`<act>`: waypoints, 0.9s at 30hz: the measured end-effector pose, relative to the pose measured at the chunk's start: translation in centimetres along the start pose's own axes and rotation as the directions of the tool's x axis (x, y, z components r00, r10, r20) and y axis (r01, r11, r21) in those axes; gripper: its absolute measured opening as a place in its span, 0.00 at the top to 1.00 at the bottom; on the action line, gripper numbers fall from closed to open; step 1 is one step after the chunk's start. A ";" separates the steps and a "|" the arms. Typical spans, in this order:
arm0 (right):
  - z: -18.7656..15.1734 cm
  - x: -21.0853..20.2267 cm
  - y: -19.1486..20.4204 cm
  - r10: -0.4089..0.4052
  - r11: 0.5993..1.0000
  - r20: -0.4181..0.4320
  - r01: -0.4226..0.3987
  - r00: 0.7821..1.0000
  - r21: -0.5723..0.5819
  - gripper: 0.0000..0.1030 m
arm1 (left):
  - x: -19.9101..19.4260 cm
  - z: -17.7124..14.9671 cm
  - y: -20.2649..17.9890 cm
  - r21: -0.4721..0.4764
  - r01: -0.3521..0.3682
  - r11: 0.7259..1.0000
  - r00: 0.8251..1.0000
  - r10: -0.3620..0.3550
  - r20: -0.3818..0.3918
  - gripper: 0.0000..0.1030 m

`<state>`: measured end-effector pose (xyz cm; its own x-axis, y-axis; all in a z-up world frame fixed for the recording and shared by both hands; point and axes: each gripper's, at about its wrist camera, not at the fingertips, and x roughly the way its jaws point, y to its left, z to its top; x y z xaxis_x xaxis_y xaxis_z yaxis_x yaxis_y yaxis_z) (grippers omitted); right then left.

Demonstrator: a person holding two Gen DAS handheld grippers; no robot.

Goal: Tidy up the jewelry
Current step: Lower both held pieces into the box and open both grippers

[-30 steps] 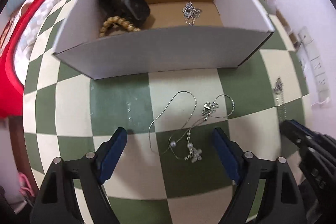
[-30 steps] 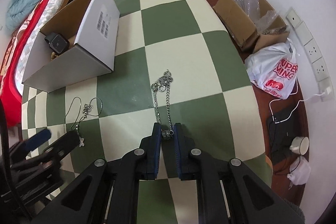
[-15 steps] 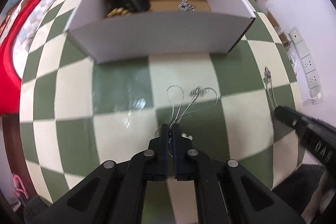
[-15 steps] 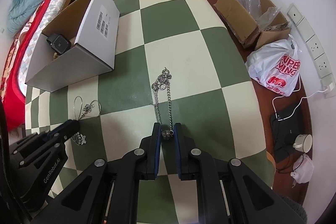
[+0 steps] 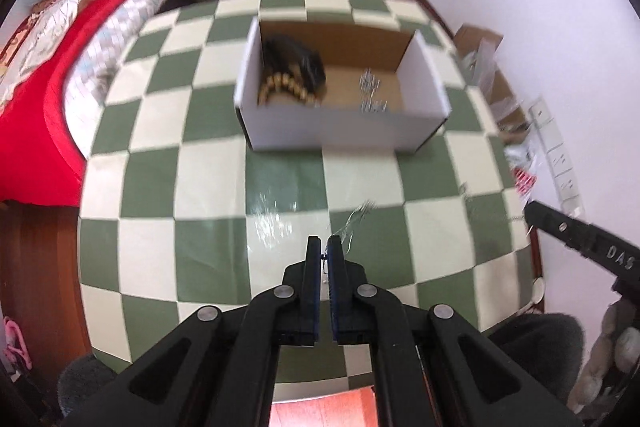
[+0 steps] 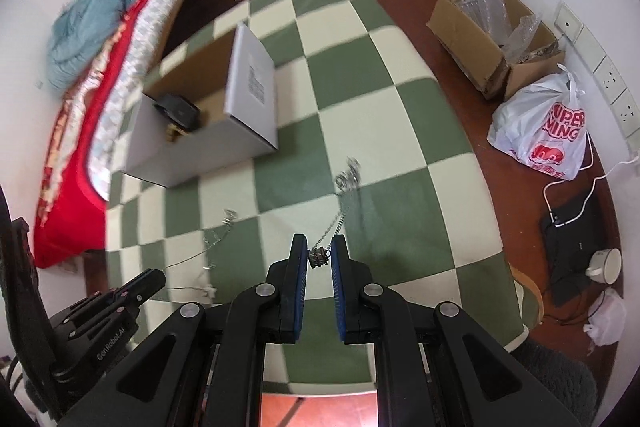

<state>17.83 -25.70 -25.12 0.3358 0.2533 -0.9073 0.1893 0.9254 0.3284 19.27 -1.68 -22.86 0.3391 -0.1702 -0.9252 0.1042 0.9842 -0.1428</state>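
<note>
In the left wrist view my left gripper is shut on a thin silver necklace, which trails blurred up and to the right of the tips above the checked tablecloth. My right gripper is shut on the end bead of a chunky silver chain; the chain hangs from the tips toward the cloth. Beyond stands the open white box, holding a black watch, a wooden bead bracelet and a silver piece. The right wrist view shows the left gripper at lower left with the thin necklace.
A bed with a red cover runs along the table's left side. On the floor to the right are a cardboard box of plastic wrap, a white shopping bag, a mug and wall sockets. The table's near edge lies below the grippers.
My left gripper shut on the thin necklace and rose with it off the cloth. The right gripper also rose, lifting the chunky chain's end. The box looks farther away.
</note>
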 end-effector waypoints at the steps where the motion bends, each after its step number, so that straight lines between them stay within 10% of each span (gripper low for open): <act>1: 0.2 -0.6 0.1 0.009 1.000 0.008 -0.009 1.000 0.000 0.88 | -0.8 0.4 0.0 -0.004 0.009 1.000 1.000 -0.009 0.016 0.99; 27: 6.8 -12.7 10.2 0.142 0.971 0.173 -0.104 0.975 -0.214 0.88 | -12.7 11.6 -0.6 0.008 0.108 0.994 0.964 -0.107 0.242 0.99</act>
<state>21.74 -21.36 -8.49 0.5141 0.3295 -0.7919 -0.0487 0.9330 0.3566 25.73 -0.63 -6.97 0.5422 -0.2806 -0.7920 0.1474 0.9597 -0.2392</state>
